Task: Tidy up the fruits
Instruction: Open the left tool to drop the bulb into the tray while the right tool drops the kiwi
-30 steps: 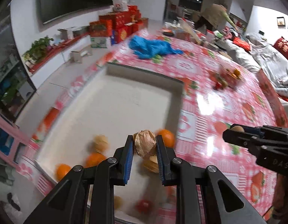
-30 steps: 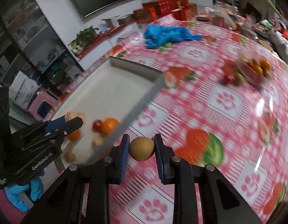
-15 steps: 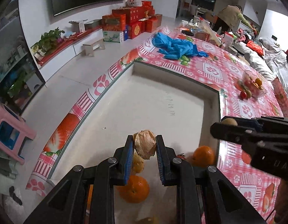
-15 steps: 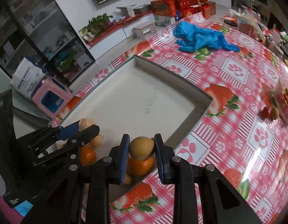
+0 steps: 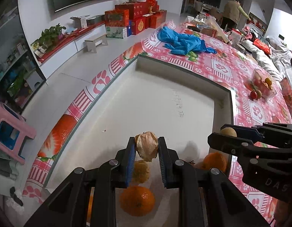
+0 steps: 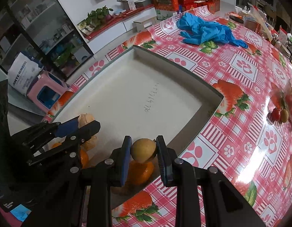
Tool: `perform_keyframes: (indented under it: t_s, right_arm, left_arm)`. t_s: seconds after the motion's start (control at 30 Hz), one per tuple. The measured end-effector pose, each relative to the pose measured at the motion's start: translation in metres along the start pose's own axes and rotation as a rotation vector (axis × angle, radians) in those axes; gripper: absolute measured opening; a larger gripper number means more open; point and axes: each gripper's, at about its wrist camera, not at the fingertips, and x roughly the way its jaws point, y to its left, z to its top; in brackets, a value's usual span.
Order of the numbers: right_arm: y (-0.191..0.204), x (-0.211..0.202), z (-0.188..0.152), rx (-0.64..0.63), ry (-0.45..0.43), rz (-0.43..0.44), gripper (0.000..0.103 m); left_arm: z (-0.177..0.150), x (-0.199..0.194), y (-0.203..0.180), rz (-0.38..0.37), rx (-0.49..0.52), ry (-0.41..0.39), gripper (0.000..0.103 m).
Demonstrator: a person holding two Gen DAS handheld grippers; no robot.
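Both tongs have come in over the white tray (image 5: 183,102) since a second ago. Left tongs (image 5: 147,150) are clamped on one papery husked fruit (image 5: 147,146), its long axis upright, pointed end down. Right tongs (image 6: 143,151) are clamped on one round brown fruit (image 6: 143,149). Beneath the left tongs lie two oranges (image 5: 137,200) and one more husked fruit (image 5: 140,171). On the tabletop (image 6: 240,132), far beyond the right tongs, sits one fruit bag (image 5: 262,86).
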Motion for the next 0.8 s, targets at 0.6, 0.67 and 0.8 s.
perform_keyframes:
  t_s: [0.6, 0.67, 0.8]
  right_arm:
    - [-0.001, 0.009, 0.000, 0.009, 0.027, -0.024, 0.055]
    - [-0.002, 0.005, 0.000, 0.012, 0.010, -0.036, 0.062]
    - [-0.002, -0.001, 0.002, 0.021, -0.004, -0.027, 0.077]
  left_arm:
    - [-0.005, 0.007, -0.006, 0.026, 0.029, 0.016, 0.025]
    - [-0.006, 0.008, -0.005, 0.028, 0.022, 0.025, 0.025]
    - [-0.006, 0.009, -0.003, 0.027, 0.011, 0.040, 0.062]
